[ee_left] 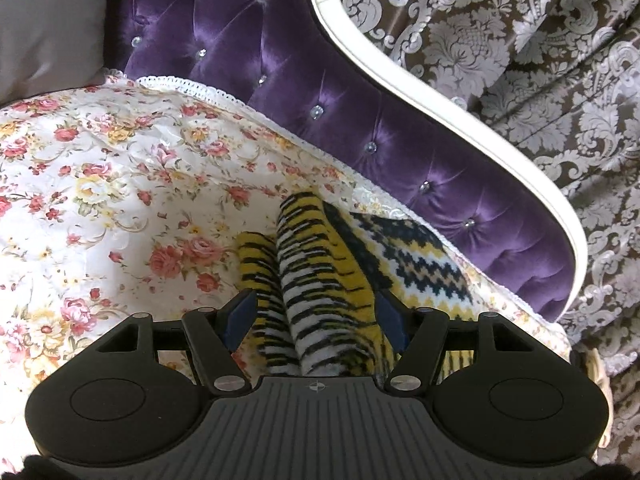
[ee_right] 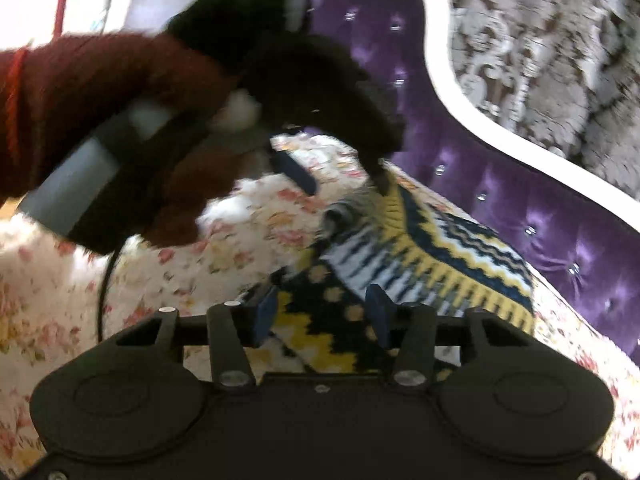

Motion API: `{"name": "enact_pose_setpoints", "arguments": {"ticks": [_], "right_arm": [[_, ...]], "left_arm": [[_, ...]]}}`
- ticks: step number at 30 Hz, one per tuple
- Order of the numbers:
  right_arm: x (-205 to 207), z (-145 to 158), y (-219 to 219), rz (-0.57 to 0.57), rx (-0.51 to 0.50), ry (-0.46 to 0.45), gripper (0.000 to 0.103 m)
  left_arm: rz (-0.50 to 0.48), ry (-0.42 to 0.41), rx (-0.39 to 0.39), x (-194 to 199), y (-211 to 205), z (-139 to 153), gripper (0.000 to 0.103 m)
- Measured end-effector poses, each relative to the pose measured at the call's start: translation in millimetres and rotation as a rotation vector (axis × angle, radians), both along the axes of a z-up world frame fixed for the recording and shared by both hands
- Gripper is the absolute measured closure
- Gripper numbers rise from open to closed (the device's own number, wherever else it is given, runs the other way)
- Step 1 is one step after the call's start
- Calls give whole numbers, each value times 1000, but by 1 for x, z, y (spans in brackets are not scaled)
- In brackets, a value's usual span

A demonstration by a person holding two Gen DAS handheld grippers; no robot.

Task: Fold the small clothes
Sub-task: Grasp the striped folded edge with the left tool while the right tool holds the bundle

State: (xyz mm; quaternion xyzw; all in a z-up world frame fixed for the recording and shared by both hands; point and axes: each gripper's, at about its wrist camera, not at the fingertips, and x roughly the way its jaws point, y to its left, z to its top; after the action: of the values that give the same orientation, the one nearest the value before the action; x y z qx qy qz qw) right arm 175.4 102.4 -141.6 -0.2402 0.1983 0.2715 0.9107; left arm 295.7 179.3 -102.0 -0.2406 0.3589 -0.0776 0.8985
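Jaws of the left gripper (ee_left: 316, 316) stand apart, with a raised fold of the knitted garment (ee_left: 320, 264) running up between the two blue pads. Cloth fills most of the gap, but whether the pads press it I cannot tell from its own view. The right wrist view shows that gripper (ee_right: 344, 178) from outside: one pad hangs clear above the bedspread (ee_right: 240, 248), the other finger sits at the garment's lifted corner. It looks like cloth lifted rather than clamped; judgement only, since the frame is blurred.

Jaws of the right gripper (ee_right: 324, 316) are also spread, nothing pinched. They straddle the near edge of the garment (ee_right: 420, 256), dark dotted band between the pads.

Garment lies on the floral bedspread, just beside the purple tufted headboard (ee_left: 360, 112).

Key relation:
- Long axis runs away from the right jaws, up and to the right along the headboard.
- The raised ridge in the left view runs nearly straight ahead from the left jaws.
- Left gripper is at the far corner, right gripper at the near edge; both are on the cloth.

Judgement: the fold turns on carrying the far corner back over the near edge.
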Motion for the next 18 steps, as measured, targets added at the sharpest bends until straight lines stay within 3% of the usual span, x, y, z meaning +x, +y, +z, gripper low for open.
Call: {"name": "enact_pose_setpoints", "arguments": {"ticks": [7,9,12,18], "right_arm": [[-5,-11,-1,10,-44,-31,50],[2,-8,-8,-4,-5,-13,57],[9,-6,-13,-41,9,-14,89],[9,2,-32,-52,124,-5,90]], "left_arm": [[7,23,9,7,0,-3,40],[7,26,11,9,-2,-4,40],[-3,32,-8,13,-5,-6,39],[-36,58,-16,23,-17,-11,39]]}}
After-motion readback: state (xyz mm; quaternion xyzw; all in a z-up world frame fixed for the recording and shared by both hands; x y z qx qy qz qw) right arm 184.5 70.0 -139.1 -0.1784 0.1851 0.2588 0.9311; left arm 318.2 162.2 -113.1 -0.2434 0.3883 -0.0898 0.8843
